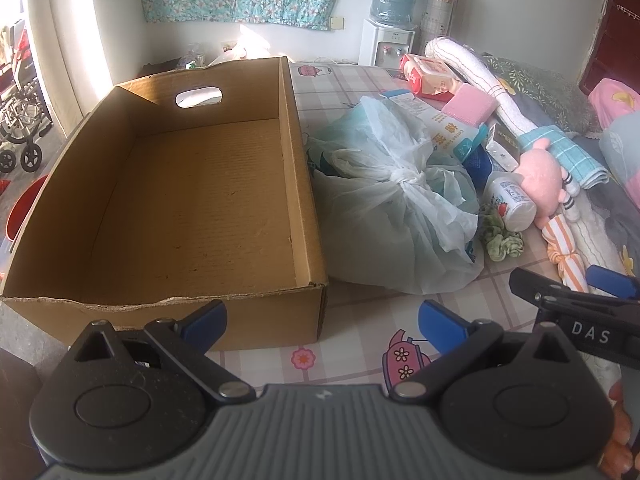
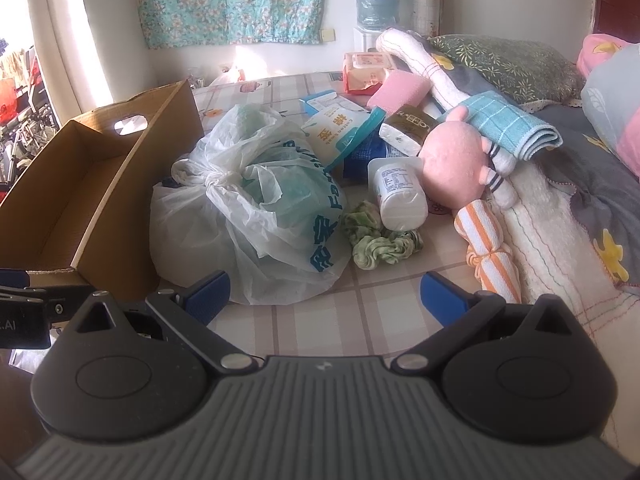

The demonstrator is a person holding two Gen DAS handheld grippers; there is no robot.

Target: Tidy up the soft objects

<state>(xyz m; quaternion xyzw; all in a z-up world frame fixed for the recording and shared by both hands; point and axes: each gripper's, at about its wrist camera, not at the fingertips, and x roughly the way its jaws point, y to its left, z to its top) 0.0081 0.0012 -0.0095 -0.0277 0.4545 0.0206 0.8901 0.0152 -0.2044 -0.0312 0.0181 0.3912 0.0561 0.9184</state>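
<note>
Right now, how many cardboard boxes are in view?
1. The open cardboard box sits at the left of the bed, beside the tied plastic bag, with nothing visible inside. The clutter on the right could hide smaller boxes.

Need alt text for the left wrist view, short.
Open left hand-held gripper hovers before an empty cardboard box on a checked bedsheet. Right of the box: knotted plastic bag, pink plush toy, white bottle.
</note>
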